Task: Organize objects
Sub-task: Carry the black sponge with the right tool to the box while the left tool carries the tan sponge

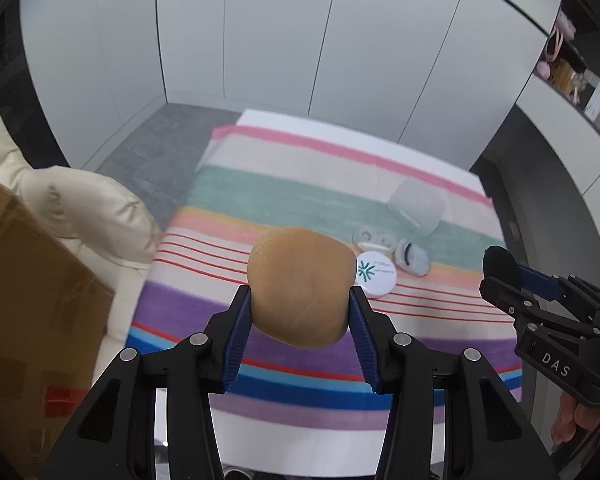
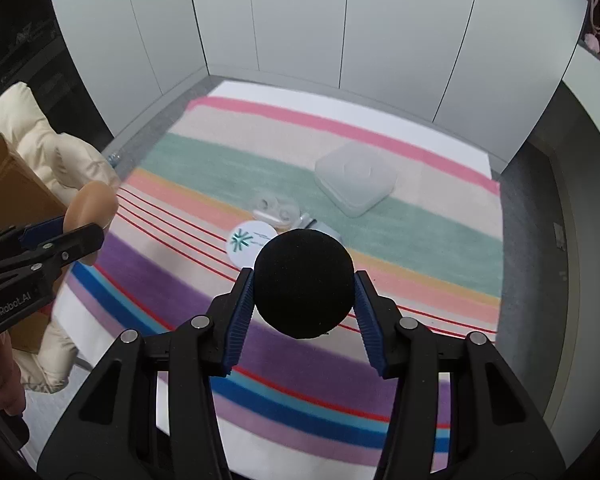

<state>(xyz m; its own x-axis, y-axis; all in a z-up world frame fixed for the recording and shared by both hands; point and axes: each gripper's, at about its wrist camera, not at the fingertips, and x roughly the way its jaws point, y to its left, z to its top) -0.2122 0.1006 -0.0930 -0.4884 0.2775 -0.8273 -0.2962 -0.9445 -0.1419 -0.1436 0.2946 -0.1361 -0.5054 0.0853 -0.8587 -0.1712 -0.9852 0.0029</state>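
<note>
Two grips: left hand-held gripper (image 1: pixel 300 300) clamps a tan sponge (image 1: pixel 300 288); right hand-held gripper (image 2: pixel 304 284) clamps a black, seemingly foam ball (image 2: pixel 304 282).

A tan, rounded sponge (image 1: pixel 298 288) sits pinched between the left gripper (image 1: pixel 300 300)'s blue pads, raised clear of the striped cloth (image 1: pixel 260 184). A black, round sponge (image 2: pixel 304 284) sits likewise between the right gripper (image 2: pixel 305 290)'s pads. Beyond both tips lie a white round badge (image 1: pixel 376 274), a clear lens case (image 2: pixel 276 208) and a frosted square box (image 2: pixel 356 184).
</note>
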